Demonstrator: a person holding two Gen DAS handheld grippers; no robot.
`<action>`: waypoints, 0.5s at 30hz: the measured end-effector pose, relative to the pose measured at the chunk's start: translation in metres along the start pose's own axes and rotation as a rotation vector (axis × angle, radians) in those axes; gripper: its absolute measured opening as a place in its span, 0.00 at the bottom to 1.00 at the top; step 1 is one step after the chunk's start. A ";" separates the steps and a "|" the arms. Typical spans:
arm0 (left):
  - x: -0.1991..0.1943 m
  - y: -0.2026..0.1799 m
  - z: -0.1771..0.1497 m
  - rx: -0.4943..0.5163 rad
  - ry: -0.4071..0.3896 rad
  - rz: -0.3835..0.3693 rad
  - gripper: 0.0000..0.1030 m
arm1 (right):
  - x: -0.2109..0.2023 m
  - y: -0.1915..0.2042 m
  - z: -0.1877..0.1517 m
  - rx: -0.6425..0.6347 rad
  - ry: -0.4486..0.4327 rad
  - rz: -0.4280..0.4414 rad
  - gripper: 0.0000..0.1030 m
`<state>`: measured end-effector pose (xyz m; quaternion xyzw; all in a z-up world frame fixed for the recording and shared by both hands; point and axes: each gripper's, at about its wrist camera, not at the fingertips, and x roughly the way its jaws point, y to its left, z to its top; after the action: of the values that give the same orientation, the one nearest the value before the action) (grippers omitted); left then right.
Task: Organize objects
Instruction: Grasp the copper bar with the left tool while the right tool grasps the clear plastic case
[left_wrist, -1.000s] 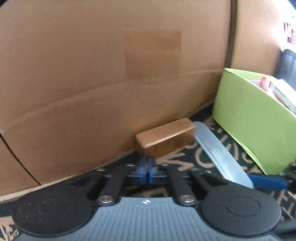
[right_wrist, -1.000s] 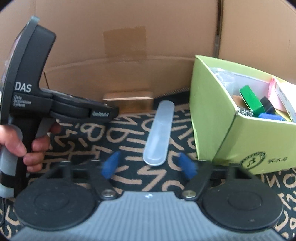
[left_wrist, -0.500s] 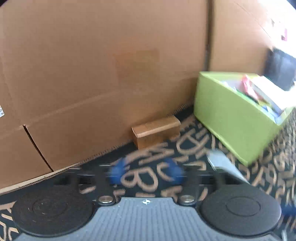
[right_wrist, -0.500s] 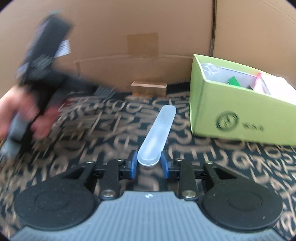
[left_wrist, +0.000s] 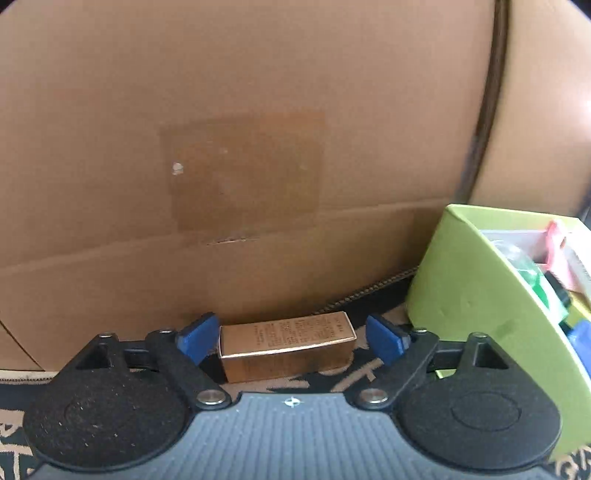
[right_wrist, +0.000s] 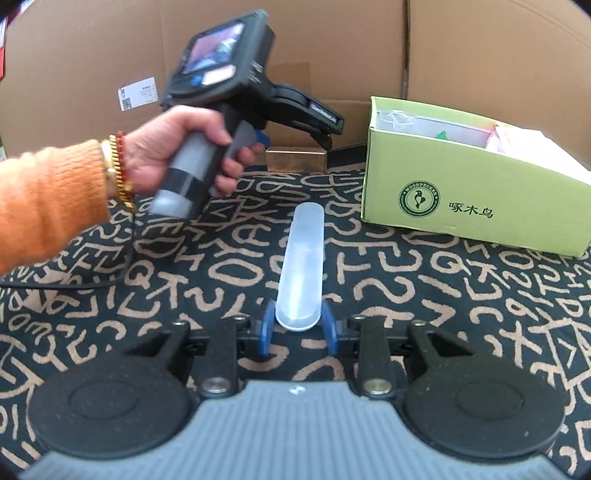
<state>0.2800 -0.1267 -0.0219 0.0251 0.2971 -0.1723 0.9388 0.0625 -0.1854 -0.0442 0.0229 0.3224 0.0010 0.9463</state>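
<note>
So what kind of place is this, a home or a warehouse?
Probably a home floor set up for recording: patterned carpet, cardboard sheets as a backdrop, and a green box of small household items.

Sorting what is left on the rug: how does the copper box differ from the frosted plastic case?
The copper box is a shiny opaque block with fine print on top; the frosted plastic case is translucent, long, flat and round-ended. The box lies across the view against the cardboard wall; the case points away, out on the rug. The box sits free between open pads; the case is clamped at its near end. Both remain outside the green box.

left tongs (left_wrist: 288, 338) opened, right tongs (right_wrist: 298, 326) gripped case (right_wrist: 302, 266)
</note>
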 end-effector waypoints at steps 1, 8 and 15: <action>0.001 -0.003 0.000 0.005 0.001 -0.002 0.98 | -0.001 0.000 0.000 0.002 0.000 0.002 0.28; -0.016 -0.015 -0.024 0.227 -0.037 0.046 0.82 | 0.000 -0.001 -0.001 0.016 -0.002 0.005 0.28; -0.084 0.012 -0.055 0.248 -0.001 -0.101 0.25 | 0.000 -0.002 -0.002 0.028 -0.004 0.008 0.27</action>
<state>0.1900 -0.0810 -0.0199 0.1261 0.2740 -0.2550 0.9187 0.0610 -0.1871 -0.0455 0.0372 0.3205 0.0002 0.9465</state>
